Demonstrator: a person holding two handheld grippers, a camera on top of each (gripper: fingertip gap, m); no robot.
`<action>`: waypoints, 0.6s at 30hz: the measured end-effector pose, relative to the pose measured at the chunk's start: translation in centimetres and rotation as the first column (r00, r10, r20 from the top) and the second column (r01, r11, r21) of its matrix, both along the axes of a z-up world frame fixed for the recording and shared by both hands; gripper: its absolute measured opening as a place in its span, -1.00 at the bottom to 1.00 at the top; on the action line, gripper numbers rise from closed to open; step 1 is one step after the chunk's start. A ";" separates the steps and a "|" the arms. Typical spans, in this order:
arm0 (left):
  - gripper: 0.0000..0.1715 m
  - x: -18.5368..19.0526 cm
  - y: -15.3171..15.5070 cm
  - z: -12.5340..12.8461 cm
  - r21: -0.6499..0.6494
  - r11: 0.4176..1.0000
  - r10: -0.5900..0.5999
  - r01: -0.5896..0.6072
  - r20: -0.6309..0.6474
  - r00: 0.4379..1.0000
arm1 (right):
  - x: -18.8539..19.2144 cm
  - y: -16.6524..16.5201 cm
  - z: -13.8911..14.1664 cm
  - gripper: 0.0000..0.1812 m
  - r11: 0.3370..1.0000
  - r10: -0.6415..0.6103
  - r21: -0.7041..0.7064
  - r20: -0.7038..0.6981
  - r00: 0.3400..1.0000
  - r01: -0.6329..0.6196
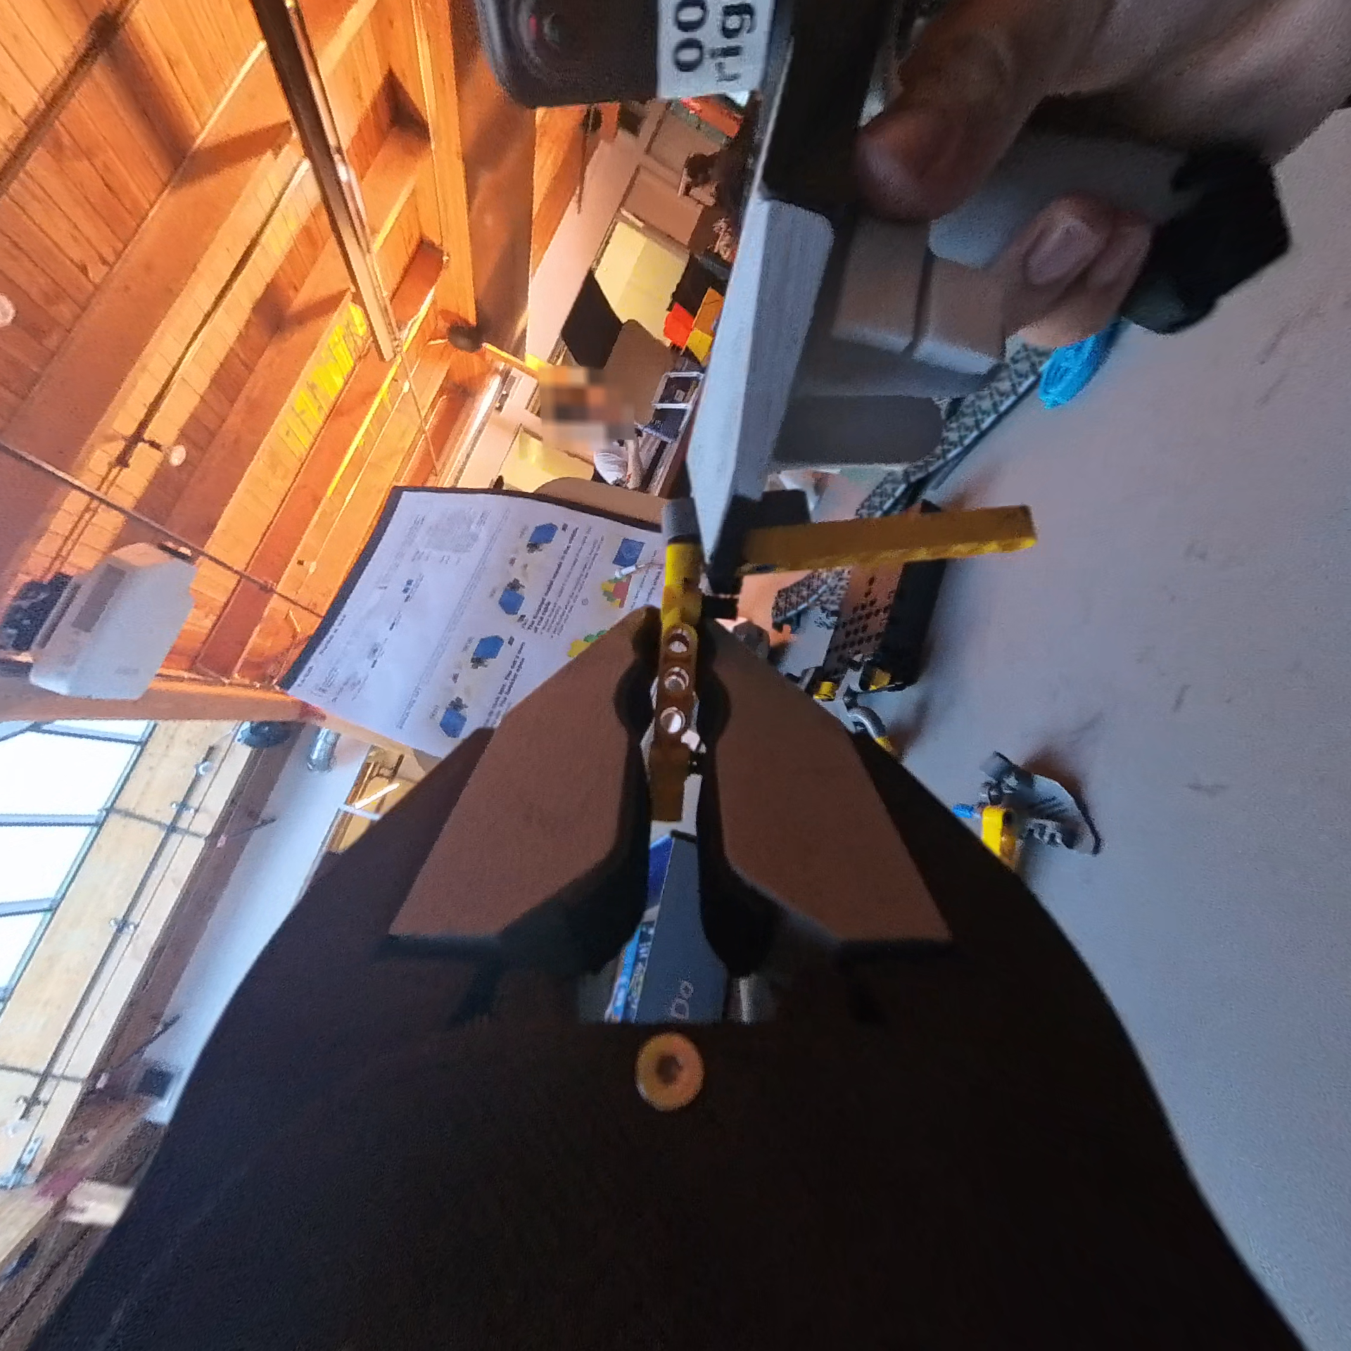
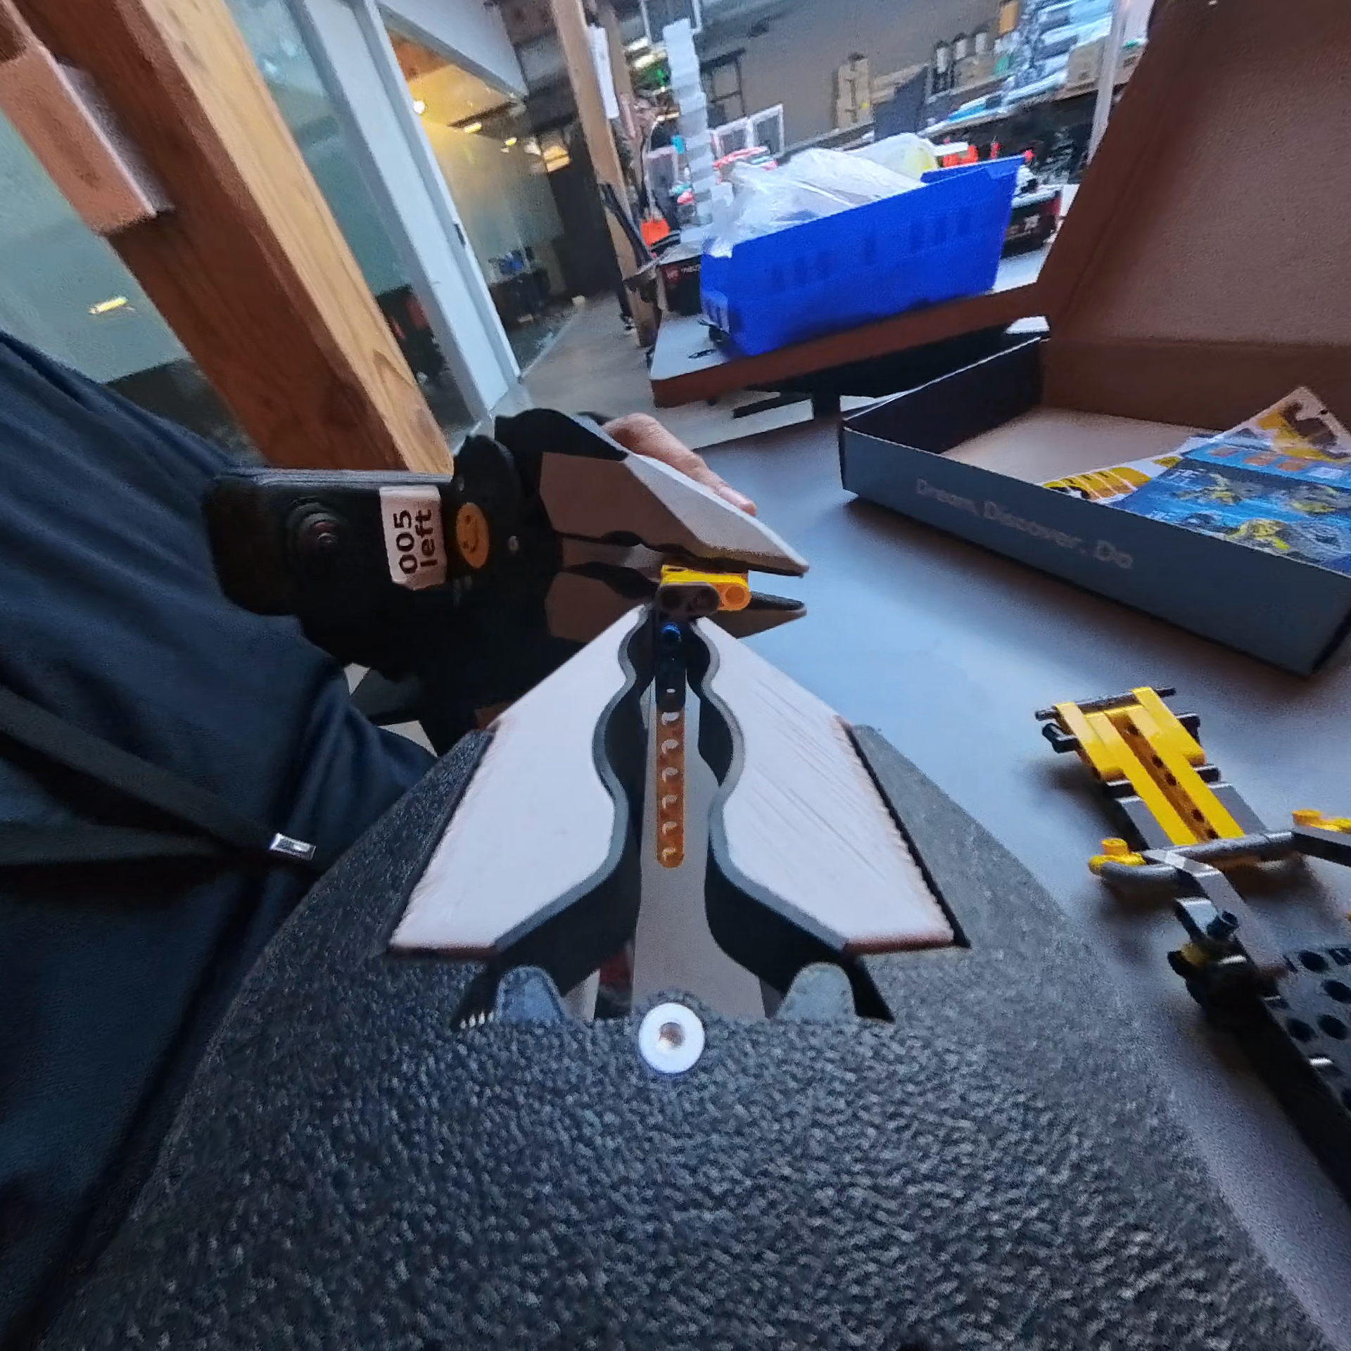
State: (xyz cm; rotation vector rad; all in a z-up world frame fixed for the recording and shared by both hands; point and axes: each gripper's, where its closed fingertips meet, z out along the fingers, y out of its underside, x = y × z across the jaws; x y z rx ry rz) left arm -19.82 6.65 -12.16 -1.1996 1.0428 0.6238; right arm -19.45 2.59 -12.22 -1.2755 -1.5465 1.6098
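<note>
Above the dark tabletop [image 2: 950,643], the left gripper [image 1: 676,621], rolled sideways, clenches a short yellow holed beam [image 1: 676,680]; the right gripper [image 2: 669,621], level, pinches a long yellow holed beam [image 2: 669,789], their ends meeting beside a part-built yellow-and-black model [image 2: 1199,841].

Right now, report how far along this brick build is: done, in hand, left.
Done: a yellow-and-black chassis section lies assembled on the dark table.
In hand: the left gripper is shut on a short yellow beam; the right gripper is shut on a long yellow beam. The two beams meet end to end, crossed.
Left: a small loose subassembly lies apart from the chassis.
</note>
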 end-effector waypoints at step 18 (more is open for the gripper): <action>-0.93 -3.6 2.2 -7.6 -0.482 0.875 0.093 -0.045 0.078 0.993 | 3.2 4.9 -4.3 -0.96 0.982 -0.096 0.182 0.279 0.955 0.046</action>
